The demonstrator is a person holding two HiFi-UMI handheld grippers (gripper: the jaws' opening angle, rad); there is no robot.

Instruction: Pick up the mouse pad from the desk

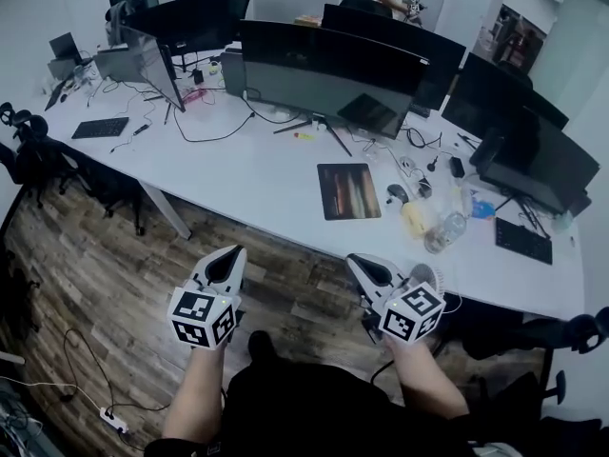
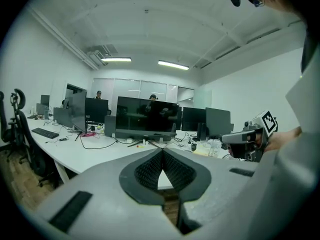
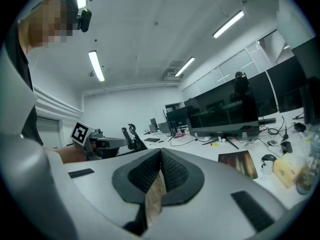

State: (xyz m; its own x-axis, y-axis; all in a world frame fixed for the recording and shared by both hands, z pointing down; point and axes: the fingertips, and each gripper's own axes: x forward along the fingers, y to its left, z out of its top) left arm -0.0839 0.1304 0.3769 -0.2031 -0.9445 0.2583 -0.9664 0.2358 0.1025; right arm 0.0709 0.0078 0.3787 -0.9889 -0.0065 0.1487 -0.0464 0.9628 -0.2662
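Note:
The mouse pad (image 1: pixel 348 190) is a dark rectangle with orange and red streaks, lying flat on the white desk (image 1: pixel 257 174) in front of the curved monitor. The right gripper view shows the mouse pad (image 3: pixel 239 163) ahead and to the right. My left gripper (image 1: pixel 232 253) and right gripper (image 1: pixel 358 261) are both held over the wooden floor, short of the desk's near edge and apart from the pad. In both gripper views the jaws meet at the tips, left gripper (image 2: pixel 161 150) and right gripper (image 3: pixel 160 151), with nothing between them.
A wide curved monitor (image 1: pixel 333 74) stands behind the pad, with more screens to either side. A mouse (image 1: pixel 397 194), a yellow object (image 1: pixel 414 219) and a bottle (image 1: pixel 445 233) crowd the pad's right. Keyboards (image 1: pixel 100 128) lie far off. Office chairs (image 1: pixel 29 150) and a power strip (image 1: pixel 112 419) stand on the floor.

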